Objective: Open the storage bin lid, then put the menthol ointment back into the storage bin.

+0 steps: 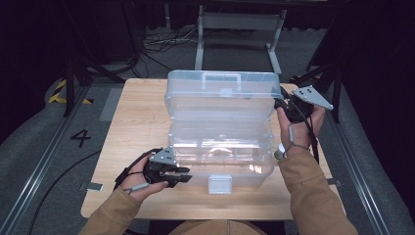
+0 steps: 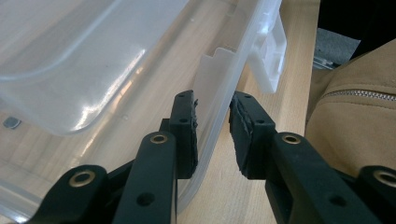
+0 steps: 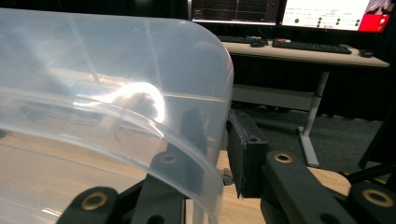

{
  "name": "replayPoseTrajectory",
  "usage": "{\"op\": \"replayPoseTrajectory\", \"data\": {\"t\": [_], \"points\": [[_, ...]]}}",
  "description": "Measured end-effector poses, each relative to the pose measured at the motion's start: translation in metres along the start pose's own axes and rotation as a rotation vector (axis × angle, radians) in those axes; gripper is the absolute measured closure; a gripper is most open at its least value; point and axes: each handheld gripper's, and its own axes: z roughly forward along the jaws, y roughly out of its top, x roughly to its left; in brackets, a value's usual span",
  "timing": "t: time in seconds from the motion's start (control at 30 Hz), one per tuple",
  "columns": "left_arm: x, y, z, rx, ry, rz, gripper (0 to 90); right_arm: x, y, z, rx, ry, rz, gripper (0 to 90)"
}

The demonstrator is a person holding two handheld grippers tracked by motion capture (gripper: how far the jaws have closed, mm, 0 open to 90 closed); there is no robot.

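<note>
- Centrally on the wooden tabletop [image 1: 137, 122] sits a clear plastic storage box [image 1: 220, 156], lid [image 1: 222, 93] swung up and standing open at the back, with a white latch [image 1: 219, 184] on its front wall
- Left claw [image 1: 183, 177] is at the box's front left corner; the left gripper view has its jaws astride the front wall, inner pad against it, outer pad with a sliver of gap
- Right claw [image 1: 286, 105] is at the lid's right edge; the right gripper view shows the lid rim between its jaws, contact unclear
- Beyond the tabletop, a grey metal frame [image 1: 240, 29] and floor cables [image 1: 156, 44]
- Monitors [image 3: 289, 11] and a keyboard [image 3: 310, 45] on a desk appear in the right gripper view; a tan sleeve [image 2: 355, 116] in the left
</note>
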Motion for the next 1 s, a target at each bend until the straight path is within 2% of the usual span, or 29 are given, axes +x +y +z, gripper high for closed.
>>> {"op": "replayPoseTrajectory", "data": {"t": [0.13, 0.6, 0.77, 1.0], "points": [[0.001, 0.0, 0.0, 0.002, -0.006, 0.003, 72.0, 0.0, 0.001, 0.002, 0.007, -0.012, -0.003, 79.1], [0.005, 0.002, 0.005, 0.021, -0.04, 0.008, 73.0, -0.005, 0.009, 0.011, 0.055, 0.0, 0.002, 79.1], [0.003, 0.002, 0.007, 0.032, -0.019, 0.033, 74.0, -0.006, 0.013, 0.016, 0.081, 0.001, 0.002, 79.2], [0.004, 0.002, 0.008, 0.03, -0.025, 0.029, 74.1, -0.008, 0.015, 0.023, 0.092, 0.006, 0.014, 79.2]]}}
